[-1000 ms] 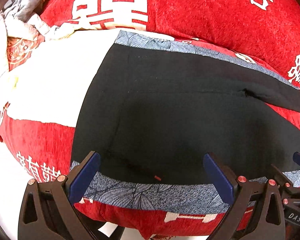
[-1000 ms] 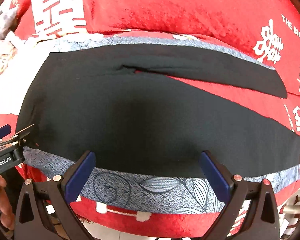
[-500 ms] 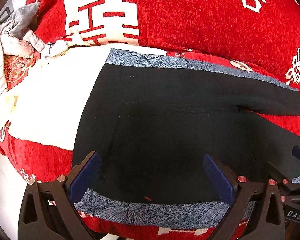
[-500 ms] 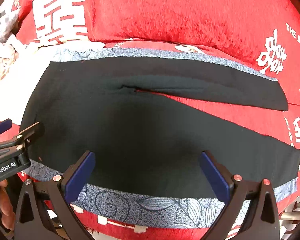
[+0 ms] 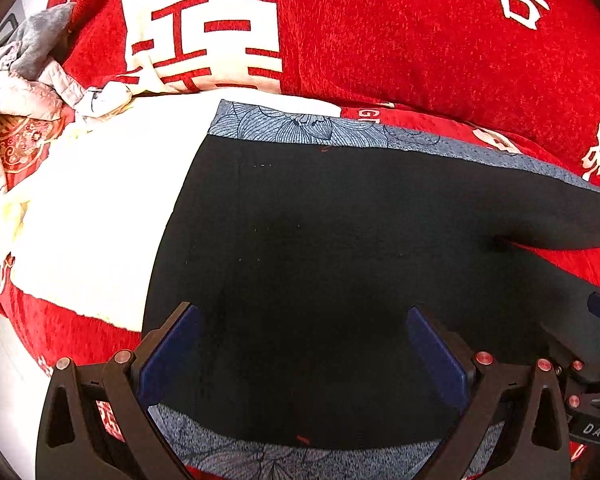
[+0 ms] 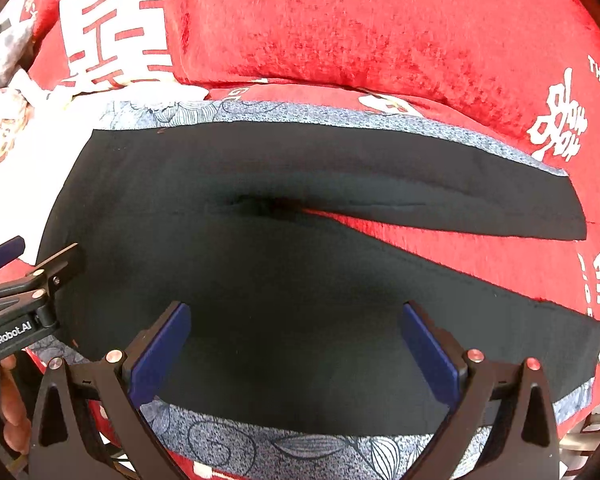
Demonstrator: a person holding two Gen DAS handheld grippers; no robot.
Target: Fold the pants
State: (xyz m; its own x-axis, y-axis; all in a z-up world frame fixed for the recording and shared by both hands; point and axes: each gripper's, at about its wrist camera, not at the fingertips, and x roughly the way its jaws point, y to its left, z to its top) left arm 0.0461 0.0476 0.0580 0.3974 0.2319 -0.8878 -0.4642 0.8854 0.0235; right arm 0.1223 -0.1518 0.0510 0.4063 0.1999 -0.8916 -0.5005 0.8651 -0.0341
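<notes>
Black pants with blue-grey floral side stripes (image 5: 340, 240) flat on red plush sofa cover with white characters (image 5: 400, 40), ahead of left hand-held gripper (image 5: 300, 344) and right hand-held gripper (image 6: 296, 340); both spread wide, holding nothing. Crumpled pale clothing (image 5: 24, 80) far left, cut off.

Black pants (image 6: 300, 280) lie spread flat on the red cushioned sofa (image 6: 380, 40) (white characters printed).

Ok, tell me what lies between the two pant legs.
In the right wrist view, a bare wedge of the red cover shows between the two legs of the black pants, widening toward the hems. Nothing else lies in that gap.
</notes>
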